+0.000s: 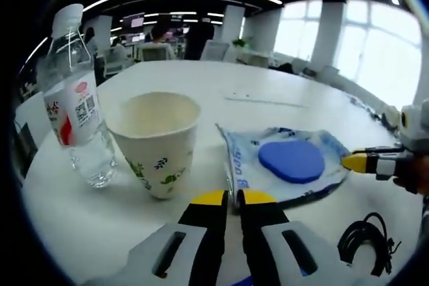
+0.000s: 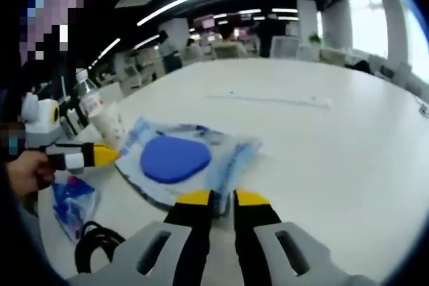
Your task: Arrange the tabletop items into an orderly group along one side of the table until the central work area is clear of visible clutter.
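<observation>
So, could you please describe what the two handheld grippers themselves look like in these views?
Both look alike. The left claw has two black jaws capped with yellow tips, rising from a light grey body with dark oblong slots. The right claw has the same black jaws, yellow tips and slotted grey body. Seen side-on, each shows a white section behind its yellow tip.

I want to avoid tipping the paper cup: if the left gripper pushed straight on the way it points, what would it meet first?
Probably the clear packet holding the blue pad; the left gripper tips sit at its near edge. The paper cup stands just left of that line.
</observation>
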A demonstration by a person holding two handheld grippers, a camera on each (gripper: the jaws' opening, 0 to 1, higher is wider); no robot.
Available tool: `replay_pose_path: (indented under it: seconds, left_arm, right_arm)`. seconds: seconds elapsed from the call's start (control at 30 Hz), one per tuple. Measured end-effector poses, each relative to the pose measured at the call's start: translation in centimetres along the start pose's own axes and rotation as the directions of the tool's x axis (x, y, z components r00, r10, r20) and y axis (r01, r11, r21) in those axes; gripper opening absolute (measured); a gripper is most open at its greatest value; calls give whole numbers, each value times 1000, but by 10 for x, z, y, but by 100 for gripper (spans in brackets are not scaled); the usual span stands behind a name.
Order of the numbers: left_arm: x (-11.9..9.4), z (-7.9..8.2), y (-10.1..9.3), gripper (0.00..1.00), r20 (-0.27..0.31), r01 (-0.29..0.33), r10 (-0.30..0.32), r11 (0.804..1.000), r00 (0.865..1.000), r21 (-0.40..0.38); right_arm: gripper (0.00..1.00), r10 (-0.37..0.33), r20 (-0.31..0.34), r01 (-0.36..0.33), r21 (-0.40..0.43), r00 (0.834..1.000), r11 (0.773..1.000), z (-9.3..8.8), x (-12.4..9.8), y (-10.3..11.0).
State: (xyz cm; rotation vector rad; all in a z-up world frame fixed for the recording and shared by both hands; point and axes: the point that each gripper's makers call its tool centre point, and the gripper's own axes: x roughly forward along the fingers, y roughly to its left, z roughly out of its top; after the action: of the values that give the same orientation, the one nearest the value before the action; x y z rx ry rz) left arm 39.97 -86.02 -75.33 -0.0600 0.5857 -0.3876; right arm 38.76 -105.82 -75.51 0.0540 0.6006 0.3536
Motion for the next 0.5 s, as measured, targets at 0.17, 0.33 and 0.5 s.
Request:
replay_pose_path:
  seconds: [0.17,0.33,0.5]
  left_arm:
    - [-2,-1,-3,13,-3,14,-14,1000,1000,7]
    - [-12,6,-3,24,10,-6,5,1000,1000,24]
    - [-25,12,-7,29,21,-5,4,999,1000,51]
  right_arm:
    - [20,4,27,-4,2,1000,1000,7,-6,5]
    - [29,-8,67,10,-22,998,1000,18,-16,7]
    - [41,29,92,-25,-39,995,999,29,-26,22]
